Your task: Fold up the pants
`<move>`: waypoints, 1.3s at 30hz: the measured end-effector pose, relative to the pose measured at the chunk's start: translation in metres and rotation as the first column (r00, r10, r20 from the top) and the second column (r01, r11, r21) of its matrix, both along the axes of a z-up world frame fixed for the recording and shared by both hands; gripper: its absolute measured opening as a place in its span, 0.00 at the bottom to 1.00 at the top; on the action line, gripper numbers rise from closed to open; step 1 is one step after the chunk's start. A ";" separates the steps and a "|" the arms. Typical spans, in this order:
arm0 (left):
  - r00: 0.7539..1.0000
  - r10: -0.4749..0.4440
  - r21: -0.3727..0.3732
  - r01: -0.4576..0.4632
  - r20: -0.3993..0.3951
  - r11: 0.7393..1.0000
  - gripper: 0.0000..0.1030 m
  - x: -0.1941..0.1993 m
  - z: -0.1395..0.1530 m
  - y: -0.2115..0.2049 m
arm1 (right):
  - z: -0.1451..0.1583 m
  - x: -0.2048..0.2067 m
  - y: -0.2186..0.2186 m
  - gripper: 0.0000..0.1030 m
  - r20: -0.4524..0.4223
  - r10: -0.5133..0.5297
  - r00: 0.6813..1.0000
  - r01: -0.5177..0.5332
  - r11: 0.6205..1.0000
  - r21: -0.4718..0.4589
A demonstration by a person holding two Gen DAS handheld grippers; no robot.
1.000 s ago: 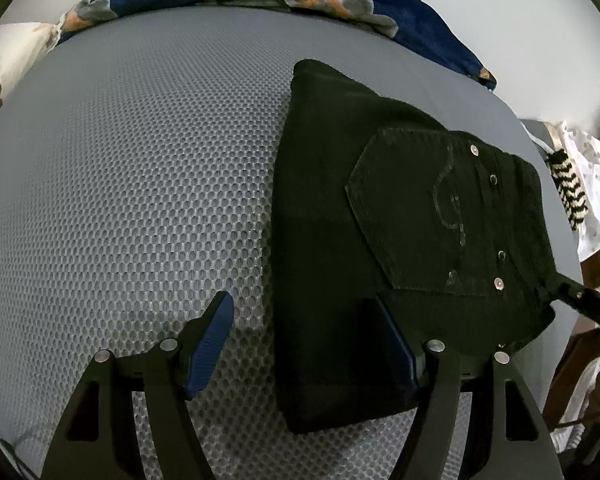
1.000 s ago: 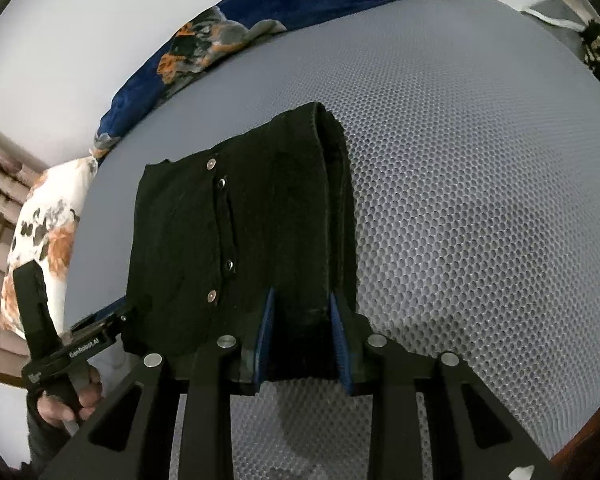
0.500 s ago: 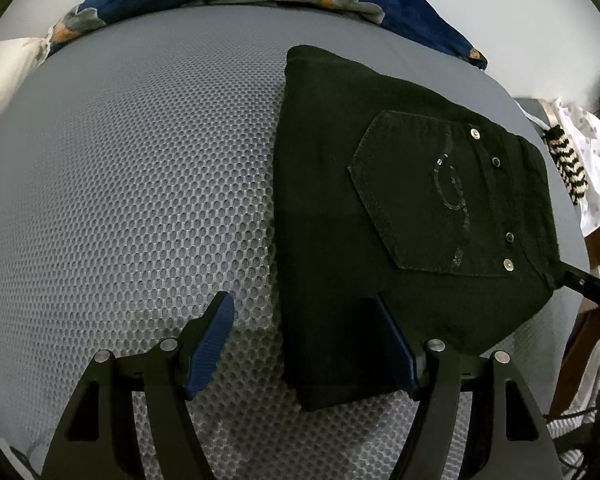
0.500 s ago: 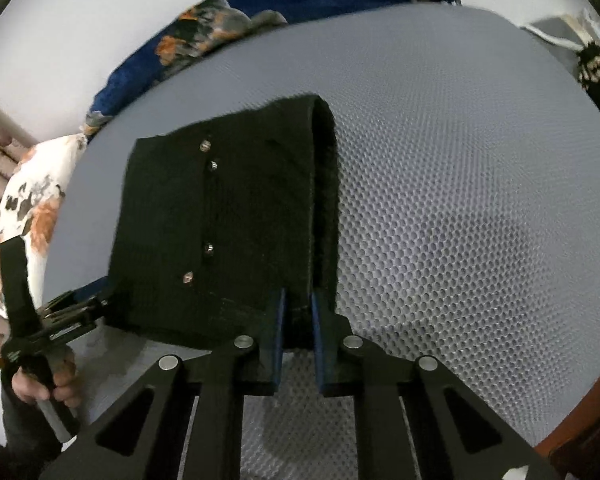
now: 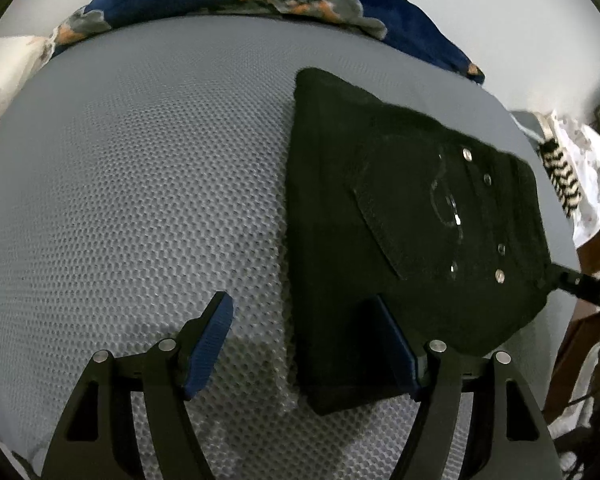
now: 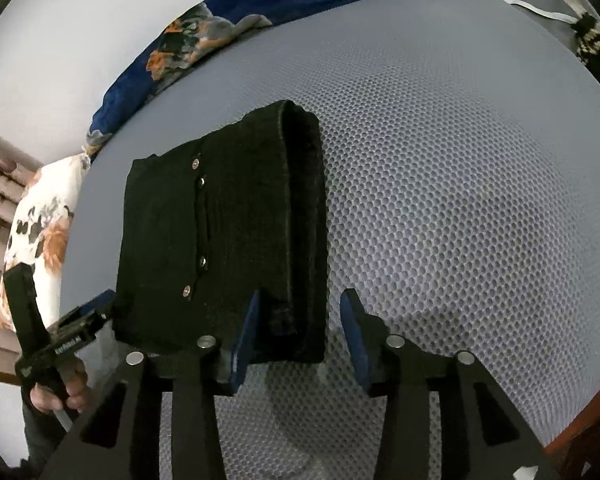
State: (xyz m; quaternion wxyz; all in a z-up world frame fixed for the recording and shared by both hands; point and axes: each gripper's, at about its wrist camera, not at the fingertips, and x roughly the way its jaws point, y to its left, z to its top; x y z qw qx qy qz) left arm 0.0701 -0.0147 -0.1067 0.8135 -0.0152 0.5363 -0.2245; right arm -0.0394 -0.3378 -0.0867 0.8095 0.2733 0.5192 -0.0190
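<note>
We see folded black pants [image 6: 220, 240] w/ swirl-stitched pocket [image 5: 416, 208], no legible brand, left gripper [image 5: 304, 344] released, right gripper [image 6: 300, 328] jaws opening astride the pants' edge, pads off the cloth.

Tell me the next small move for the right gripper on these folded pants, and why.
Probably draw the right gripper straight back off the black pants. Its jaws are opening, and the thick folded edge between them lies flat on the grey mesh mattress, one pad apart from it. The pants look fully folded into a compact stack, and the left gripper is open too.
</note>
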 end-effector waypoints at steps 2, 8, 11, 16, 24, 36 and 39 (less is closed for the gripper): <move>0.999 0.019 -0.045 -0.020 -0.035 0.999 0.70 0.006 0.000 0.008 | -0.004 0.004 -0.005 0.54 0.013 0.013 1.000 -0.014 0.999 0.043; 0.987 0.016 -0.214 -0.051 -0.162 0.975 0.70 0.022 -0.005 0.024 | -0.020 0.016 -0.024 0.58 0.029 0.016 0.999 -0.021 0.982 0.189; 0.983 0.016 -0.234 -0.059 -0.183 0.971 0.70 0.029 -0.006 0.024 | -0.031 0.023 -0.031 0.58 0.020 0.021 1.000 -0.025 0.967 0.253; 0.973 0.008 -0.286 -0.076 -0.232 0.955 0.70 0.045 -0.013 0.022 | -0.042 0.026 -0.036 0.58 0.038 0.043 0.998 -0.053 0.940 0.337; 0.963 -0.037 -0.338 -0.058 -0.267 0.939 0.70 0.061 -0.021 0.012 | -0.048 0.036 -0.038 0.58 0.054 0.084 0.995 -0.098 0.918 0.385; 0.940 -0.161 -0.467 0.001 -0.302 0.884 0.70 0.076 -0.030 -0.005 | -0.054 0.071 -0.028 0.54 0.076 0.157 0.985 -0.175 0.876 0.450; 0.938 -0.180 -0.489 0.012 -0.297 0.872 0.70 0.076 -0.031 -0.008 | -0.056 0.078 -0.023 0.52 0.097 0.174 0.980 -0.199 0.867 0.457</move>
